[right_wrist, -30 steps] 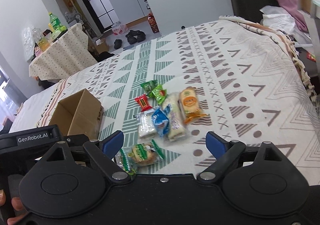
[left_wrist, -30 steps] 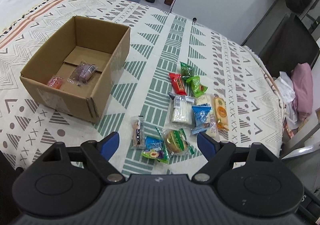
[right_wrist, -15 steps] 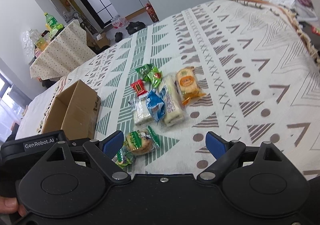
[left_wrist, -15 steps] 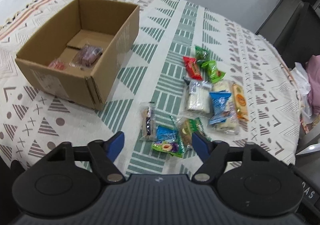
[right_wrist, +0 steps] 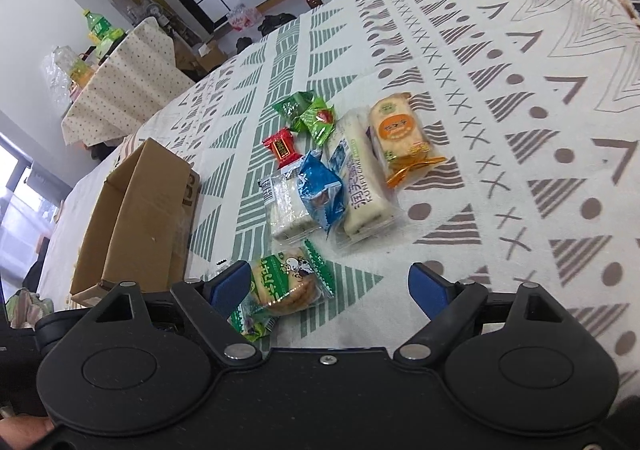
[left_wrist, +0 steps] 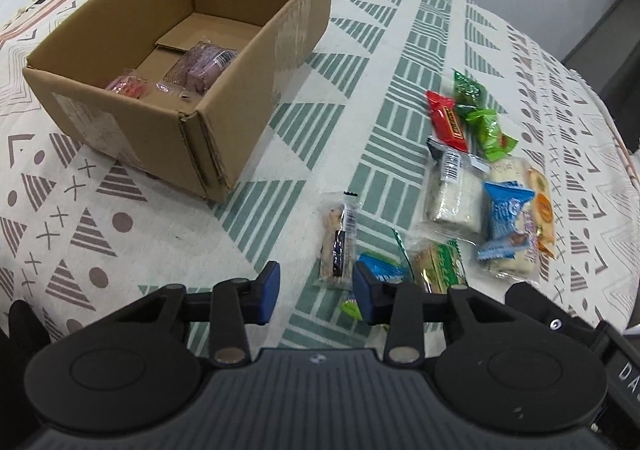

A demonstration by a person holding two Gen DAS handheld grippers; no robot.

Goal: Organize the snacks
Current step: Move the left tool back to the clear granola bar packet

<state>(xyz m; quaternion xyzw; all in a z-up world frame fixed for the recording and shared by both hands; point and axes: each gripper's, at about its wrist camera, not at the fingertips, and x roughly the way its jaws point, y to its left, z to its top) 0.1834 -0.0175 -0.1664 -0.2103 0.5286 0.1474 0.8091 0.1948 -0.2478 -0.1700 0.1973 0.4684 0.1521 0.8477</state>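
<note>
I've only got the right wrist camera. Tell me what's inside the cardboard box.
Observer: Two wrapped snacks lie on the floor of the box: a purple snack and a smaller pink snack.
Operator: Report the left gripper.
Observer: The left gripper has its jaws closing, and its pads are not pressing on anything.
Operator: Say what it's lined up on.
Observer: A clear-wrapped bar lies just ahead of its fingertips, next to a blue packet.
</note>
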